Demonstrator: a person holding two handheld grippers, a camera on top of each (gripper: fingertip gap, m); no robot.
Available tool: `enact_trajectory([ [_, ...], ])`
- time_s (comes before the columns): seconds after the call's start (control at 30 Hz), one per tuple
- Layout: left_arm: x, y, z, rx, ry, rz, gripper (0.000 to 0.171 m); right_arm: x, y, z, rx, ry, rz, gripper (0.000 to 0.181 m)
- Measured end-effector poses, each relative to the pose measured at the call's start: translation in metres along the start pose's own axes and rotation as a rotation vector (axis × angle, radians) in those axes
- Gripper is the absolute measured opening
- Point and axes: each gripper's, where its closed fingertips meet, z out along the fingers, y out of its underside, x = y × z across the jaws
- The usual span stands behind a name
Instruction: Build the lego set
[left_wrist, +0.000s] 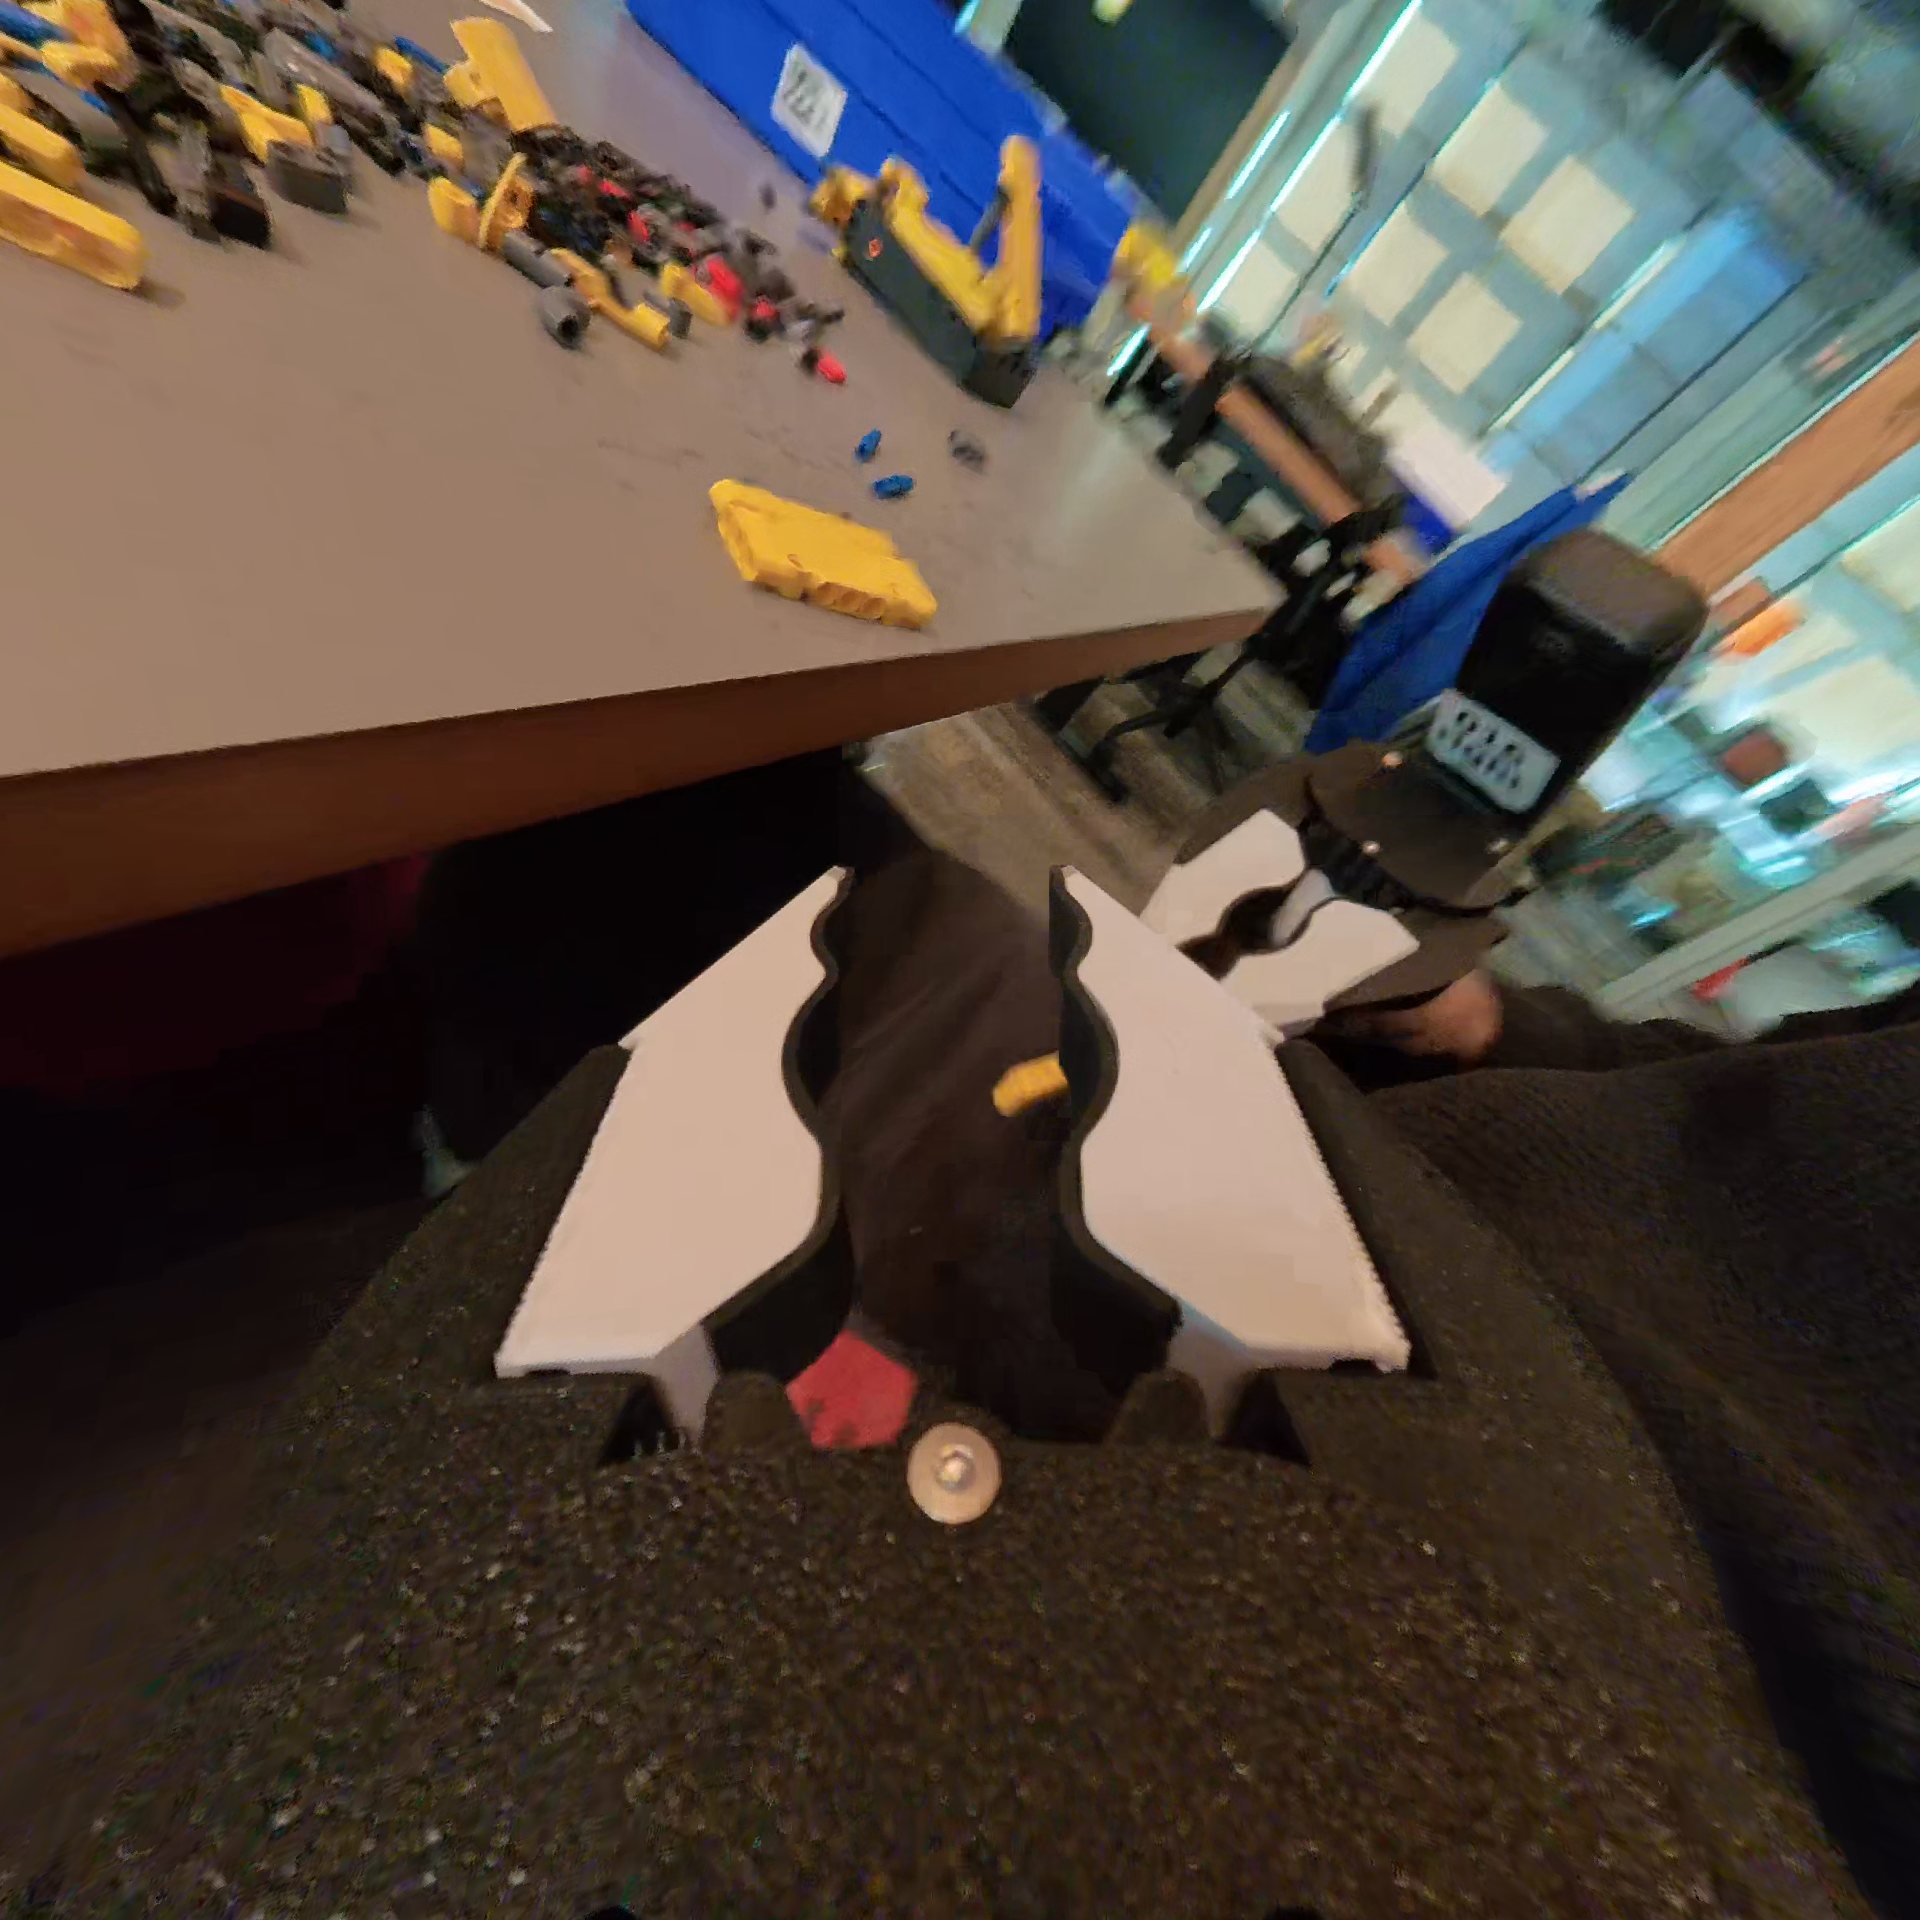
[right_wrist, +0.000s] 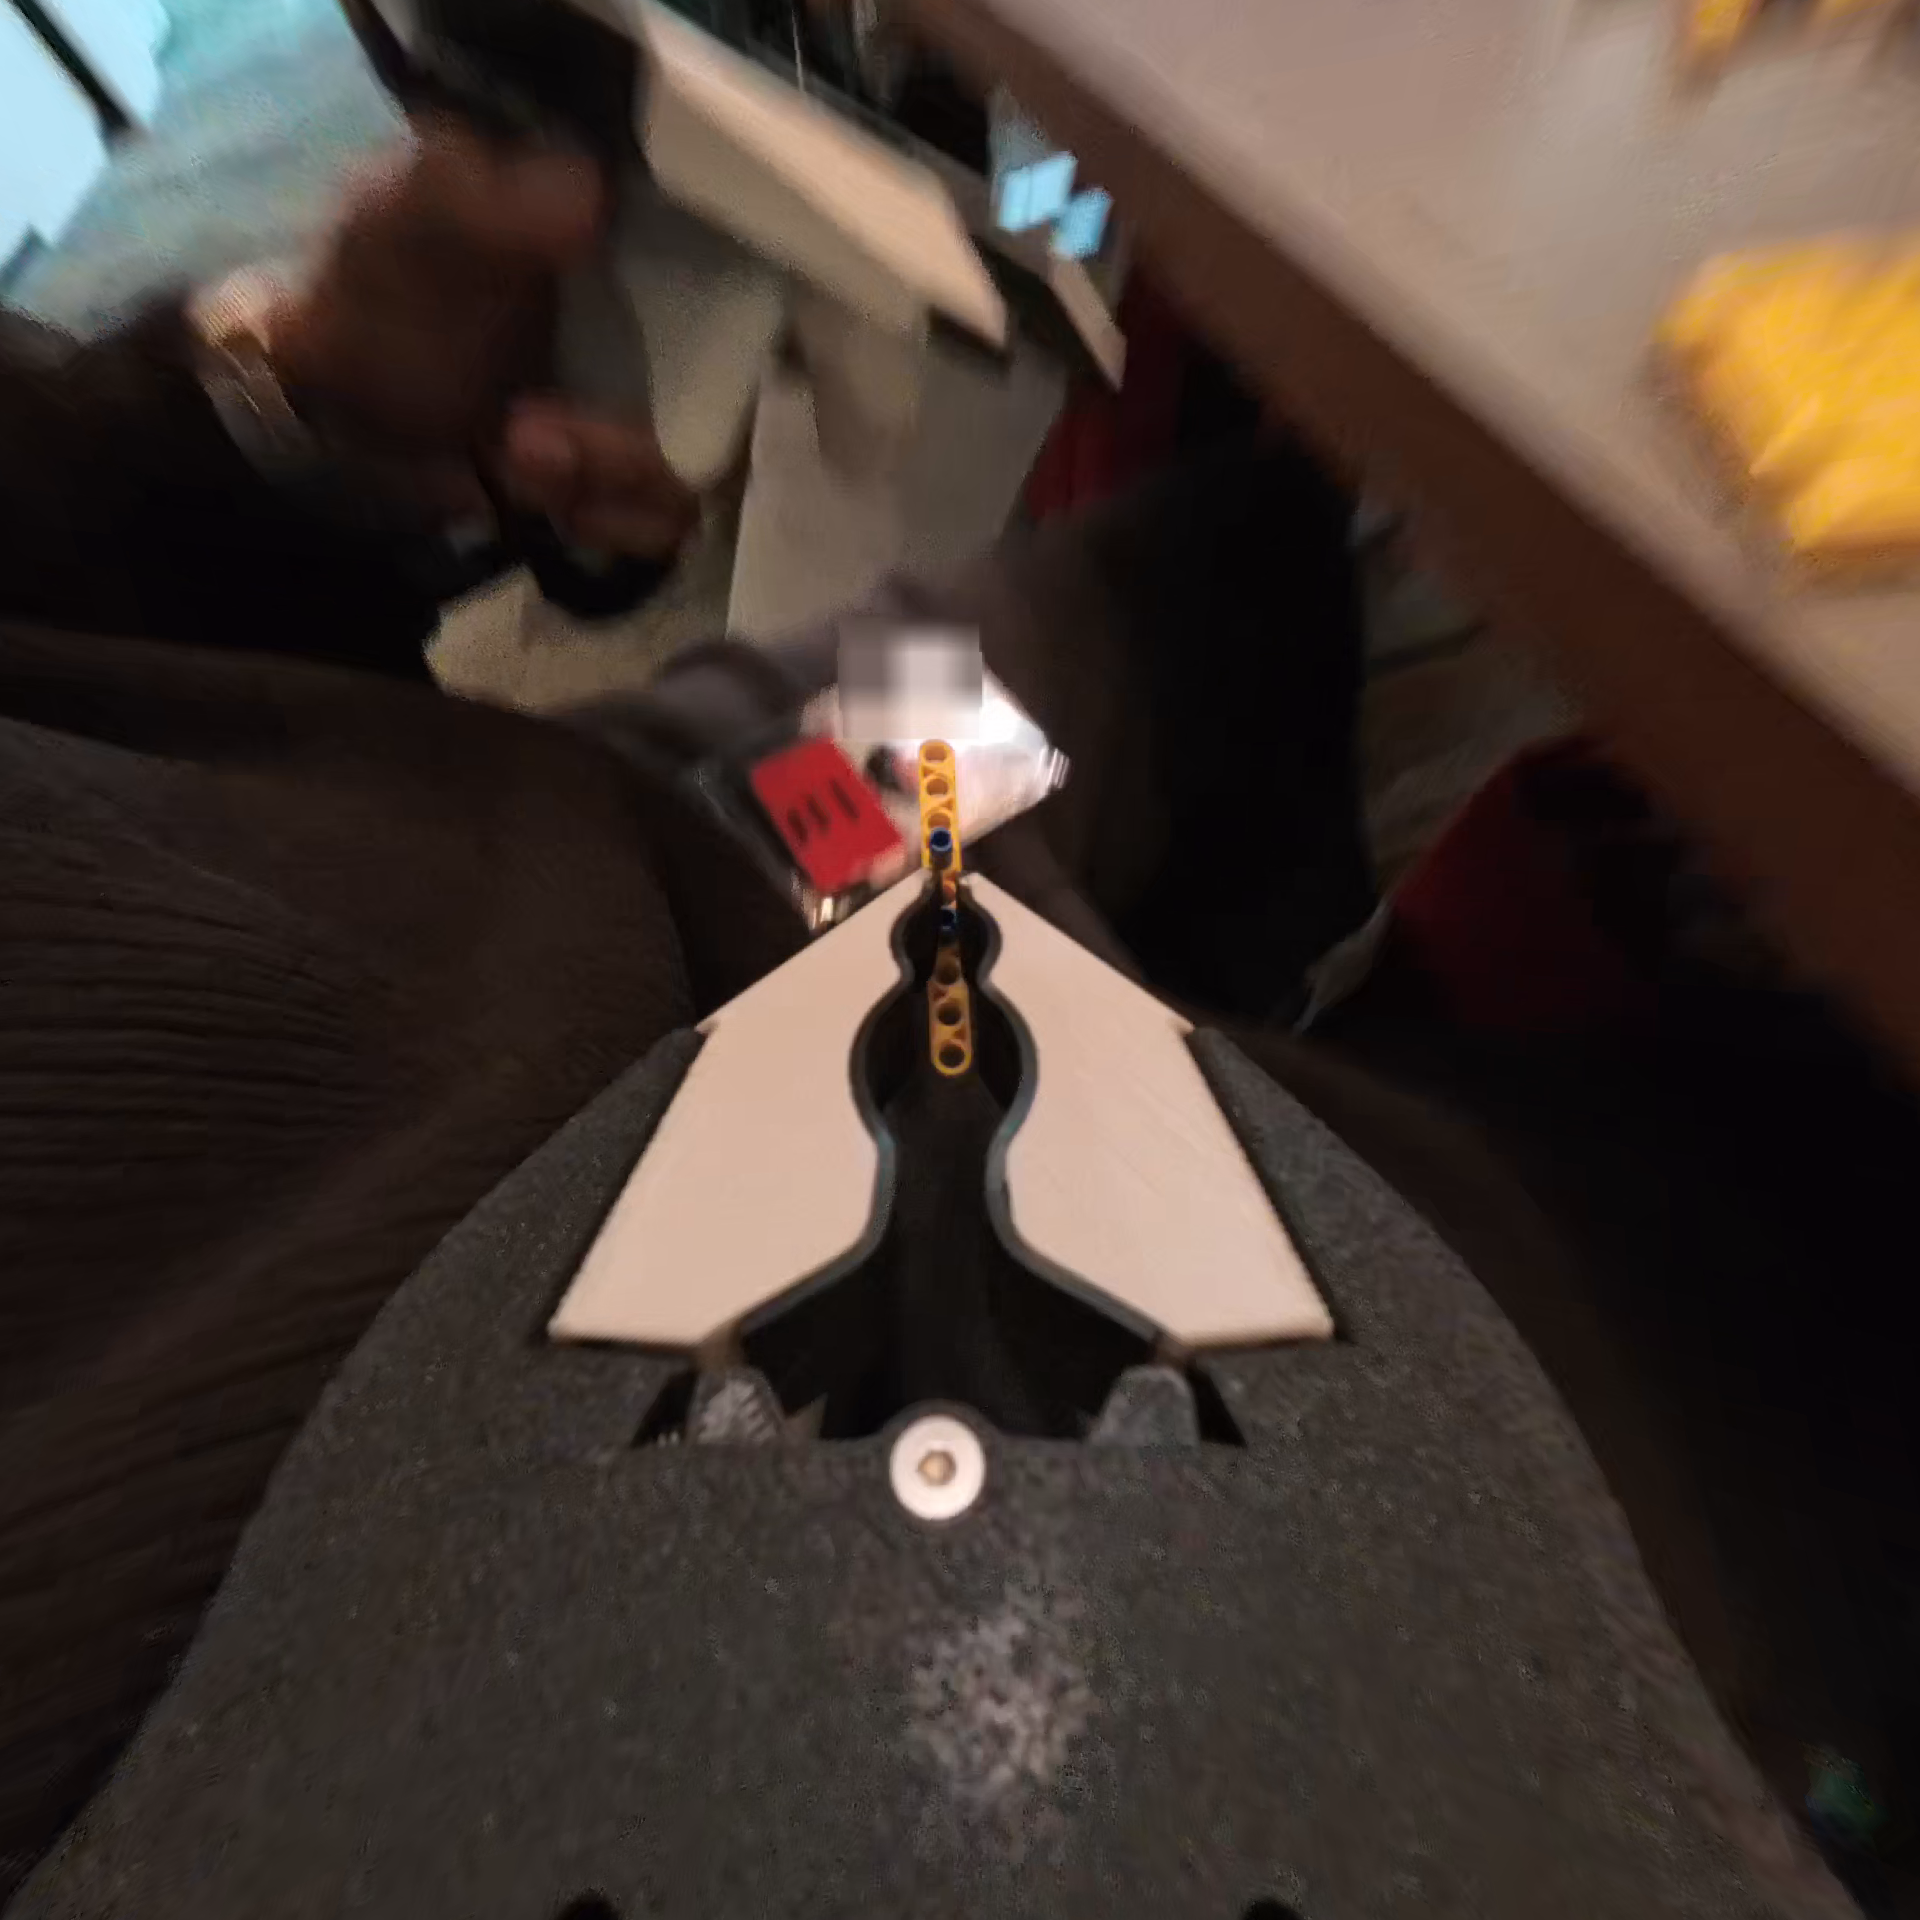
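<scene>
My right gripper (right_wrist: 940, 883) is shut on a thin yellow beam (right_wrist: 938, 790) with round holes and a blue pin in it. The beam stands along the jaws and sticks out past the tips. My left gripper (left_wrist: 951, 894) is open and empty, held below the table edge over dark cloth. In the left wrist view the right gripper (left_wrist: 1278, 925) is close on the right with its jaws together. A yellow end (left_wrist: 1029, 1086) shows beside my left gripper's right finger (left_wrist: 1164, 1122). A blurred red piece with dark slots (right_wrist: 826, 821) lies just beyond the beam.
A grey table (left_wrist: 416, 540) with a brown edge holds a yellow panel (left_wrist: 821, 556), small blue pins (left_wrist: 891, 484), a pile of loose parts (left_wrist: 623, 229) and a yellow-and-black assembly (left_wrist: 956, 260). Blue bins (left_wrist: 914, 83) stand behind. A black chair (left_wrist: 1558, 644) is to the right. About 9 cm separates my left fingertips from my right.
</scene>
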Motion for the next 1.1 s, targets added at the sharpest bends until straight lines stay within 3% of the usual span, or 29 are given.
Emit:
enact_trajectory([
  [0.1,0.031,-0.033,-0.011,0.158,0.228,-0.178,0.037,0.005,-0.060,-0.035,0.257,0.142,-0.182,0.002],
  [0.17,0.035,-0.052,-0.017,0.230,0.274,-0.207,0.037,0.014,-0.085,-0.052,0.317,0.268,-0.325,0.002],
  [0.27,0.028,-0.063,-0.014,0.220,0.194,-0.090,0.037,0.040,-0.100,-0.055,0.247,0.453,-0.536,0.002],
  [0.4,0.019,-0.072,-0.004,0.158,0.098,0.065,0.037,0.066,-0.100,-0.031,0.115,0.605,-0.725,0.002],
  [0.57,0.006,-0.076,0.011,0.079,0.026,0.118,0.037,0.077,-0.097,-0.009,0.017,0.808,-1.035,0.002],
  [0.7,-0.008,-0.071,0.021,0.034,-0.045,0.195,0.037,0.083,-0.088,-0.002,-0.023,0.839,-1.039,0.002],
  [0.93,-0.015,-0.068,0.029,0.009,-0.022,0.175,0.037,0.091,-0.082,0.003,-0.061,0.846,-1.036,0.003],
  [1.1,-0.021,-0.081,0.019,0.064,-0.037,0.151,0.037,0.093,-0.079,0.003,-0.076,0.821,-0.962,0.005],
])
